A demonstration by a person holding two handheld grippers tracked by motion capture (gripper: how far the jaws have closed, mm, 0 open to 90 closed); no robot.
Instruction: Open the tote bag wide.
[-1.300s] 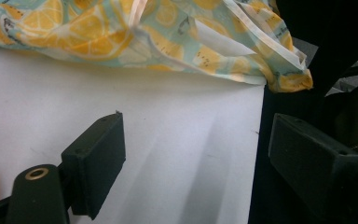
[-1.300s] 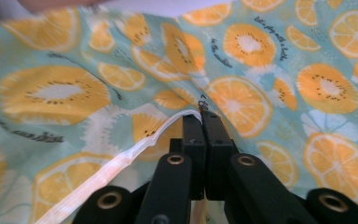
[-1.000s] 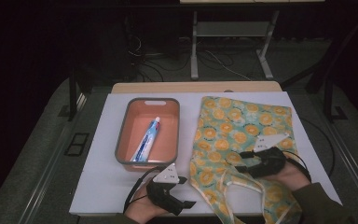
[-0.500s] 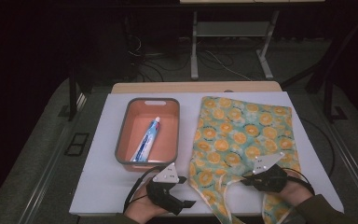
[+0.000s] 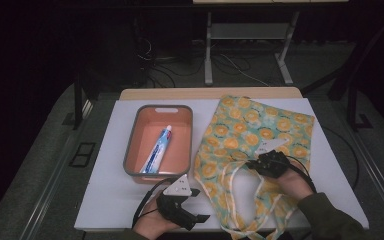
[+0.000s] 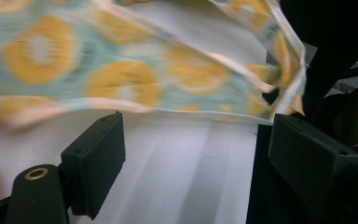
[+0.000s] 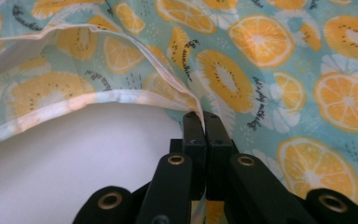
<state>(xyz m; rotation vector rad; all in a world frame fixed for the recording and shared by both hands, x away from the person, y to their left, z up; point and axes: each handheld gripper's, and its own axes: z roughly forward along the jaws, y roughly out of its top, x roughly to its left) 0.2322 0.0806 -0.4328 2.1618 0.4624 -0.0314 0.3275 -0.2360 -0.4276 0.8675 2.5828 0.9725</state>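
Right gripper pinching the fruit-print bag.
I see its jaws just closed together on the bag's hem; my left gripper stands apart, holding nothing, near its left edge.

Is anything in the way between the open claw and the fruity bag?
No. The left gripper is open just in front of the bag's hem, with bare white table between its jaws. The right gripper already pinches the bag's edge.

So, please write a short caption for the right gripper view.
Right gripper with fingers shut on the pale hem of the fruit-print bag over the white table.
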